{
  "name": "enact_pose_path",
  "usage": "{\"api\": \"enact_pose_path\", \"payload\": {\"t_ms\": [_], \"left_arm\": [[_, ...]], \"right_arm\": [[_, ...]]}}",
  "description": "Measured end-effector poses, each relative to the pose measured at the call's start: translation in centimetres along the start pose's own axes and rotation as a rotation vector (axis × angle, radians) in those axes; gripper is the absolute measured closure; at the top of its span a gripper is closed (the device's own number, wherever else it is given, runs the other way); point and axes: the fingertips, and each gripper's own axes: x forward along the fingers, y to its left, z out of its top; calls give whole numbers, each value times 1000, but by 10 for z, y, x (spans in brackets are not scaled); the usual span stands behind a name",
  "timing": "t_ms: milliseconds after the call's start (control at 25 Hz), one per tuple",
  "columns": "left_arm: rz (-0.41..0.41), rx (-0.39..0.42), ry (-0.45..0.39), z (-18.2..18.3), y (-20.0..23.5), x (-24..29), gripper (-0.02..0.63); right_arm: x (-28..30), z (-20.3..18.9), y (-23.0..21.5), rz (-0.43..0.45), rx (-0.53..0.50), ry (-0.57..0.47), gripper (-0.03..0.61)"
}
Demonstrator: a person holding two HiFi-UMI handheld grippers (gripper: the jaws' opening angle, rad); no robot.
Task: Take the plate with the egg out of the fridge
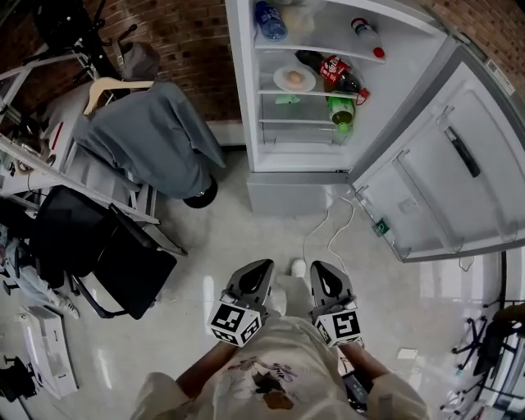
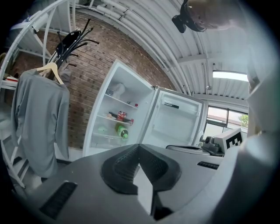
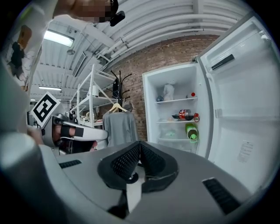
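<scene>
Since the fridge (image 1: 287,195) has its door (image 1: 447,176) swung wide to the right, we can see straight onto the shelves from the head view; the plate (image 1: 294,79) with the egg (image 1: 294,76) sits at the left of the middle shelf, just beside a cola bottle (image 1: 332,70) lying on its side; 1 shelf down there's a green bottle (image 1: 342,111) lying down too, and a blue bottle (image 1: 269,20) up top. We've got both grippers held low in front of us, well apart from the fridge, over the pale floor (image 1: 246,230); the left gripper (image 1: 261,267) has its jaws shut tip to tip with nothing between them; the right gripper (image 1: 318,267) is the same, closed and empty. A white cable (image 1: 316,234) snakes across the floor from the fridge toward us; off to the left a grey shirt (image 1: 152,135) hangs on a wooden hanger, with a black chair (image 1: 123,262) near it.
</scene>
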Motion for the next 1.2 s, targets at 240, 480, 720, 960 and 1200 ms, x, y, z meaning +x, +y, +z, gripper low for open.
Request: {"api": "enact_pose_path", "payload": {"t_ms": [240,480,720,960,1200], "left_arm": [[17,-10,8,1,23,15,604],[5,-1,7,17,41,53,604],[-10,36,25,43,64,121,604],[1,88,1,90,80,195,604],[22,82,-18,113,96,253,604]], "right_arm": [[31,3,-7,13,3,-12,572],[72,14,-39,4,-13,-36,572],[122,35,-91,-34,0,-77,572],[171,66,-157,-56,25,-120,572],[221,80,-194,-3,86,-130,572]]}}
